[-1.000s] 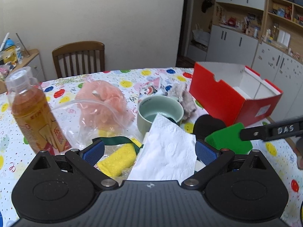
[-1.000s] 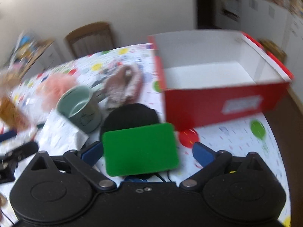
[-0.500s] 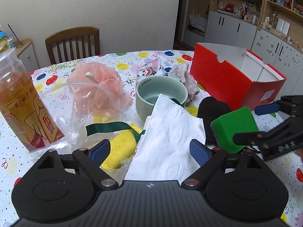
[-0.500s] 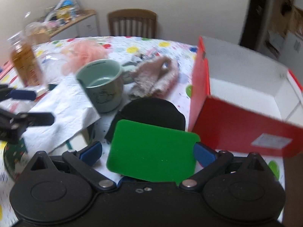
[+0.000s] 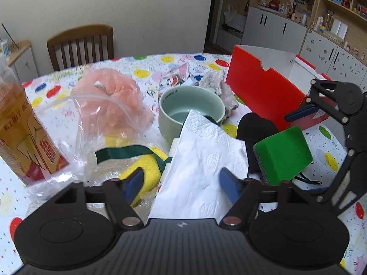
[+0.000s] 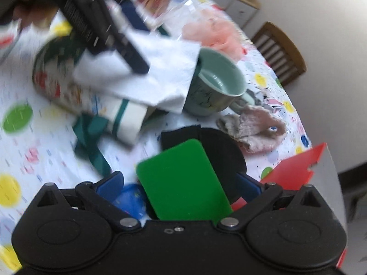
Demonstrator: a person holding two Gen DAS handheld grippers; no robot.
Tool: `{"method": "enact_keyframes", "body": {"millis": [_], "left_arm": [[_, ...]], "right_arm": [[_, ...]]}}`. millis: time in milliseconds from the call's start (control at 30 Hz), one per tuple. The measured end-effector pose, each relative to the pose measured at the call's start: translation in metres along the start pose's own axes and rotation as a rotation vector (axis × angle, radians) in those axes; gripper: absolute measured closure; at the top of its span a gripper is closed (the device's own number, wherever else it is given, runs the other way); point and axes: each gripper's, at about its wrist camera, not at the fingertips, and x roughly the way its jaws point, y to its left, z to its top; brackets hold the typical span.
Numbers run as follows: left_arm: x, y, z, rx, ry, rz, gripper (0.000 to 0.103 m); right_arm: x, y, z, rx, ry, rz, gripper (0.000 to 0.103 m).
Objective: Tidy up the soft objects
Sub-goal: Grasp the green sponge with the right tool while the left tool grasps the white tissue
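A white paper napkin (image 5: 206, 160) lies propped over a mug and a ribboned box. My left gripper (image 5: 182, 183) is closing around it; the left pad still stands clear of the paper. In the right wrist view its dark fingers (image 6: 133, 55) hang over the napkin (image 6: 146, 68). A green sponge (image 6: 183, 183) rests on a black soft item (image 6: 224, 151). My right gripper (image 6: 180, 183) is open, with a gap between each pad and the sponge. In the left wrist view its upper finger (image 5: 300, 114) stands above the sponge (image 5: 282, 155).
A red box (image 5: 263, 87) stands open at the right. A green mug (image 5: 190, 112), a pink pouf (image 5: 110, 98), a fuzzy cloth (image 5: 224, 89), a bagged yellow sponge (image 5: 146, 169) and a tea bottle (image 5: 18, 123) crowd the table. A round tin (image 6: 52, 73) lies near the left gripper.
The left jaws have narrowed around the napkin. The right gripper has rolled, so its fingers now stand one above the other; the green sponge has stayed on the black item.
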Motion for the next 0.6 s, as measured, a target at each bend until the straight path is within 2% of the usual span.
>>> {"method": "enact_keyframes", "body": {"millis": [133, 367, 600], "left_arm": [[0.004, 0.006, 0.0, -0.028, 0.029, -0.035, 0.042], [-0.001, 0.007, -0.001, -0.027, 0.027, -0.048, 0.064], [-0.015, 0.004, -0.003, -0.003, -0.018, -0.033, 0.077]], "right_arm": [[0.011, 0.006, -0.003, -0.066, 0.031, 0.004, 0.007], [0.013, 0.013, -0.006, -0.118, 0.027, -0.051, 0.026], [0.004, 0.015, -0.007, -0.101, 0.002, -0.088, 0.028]]}}
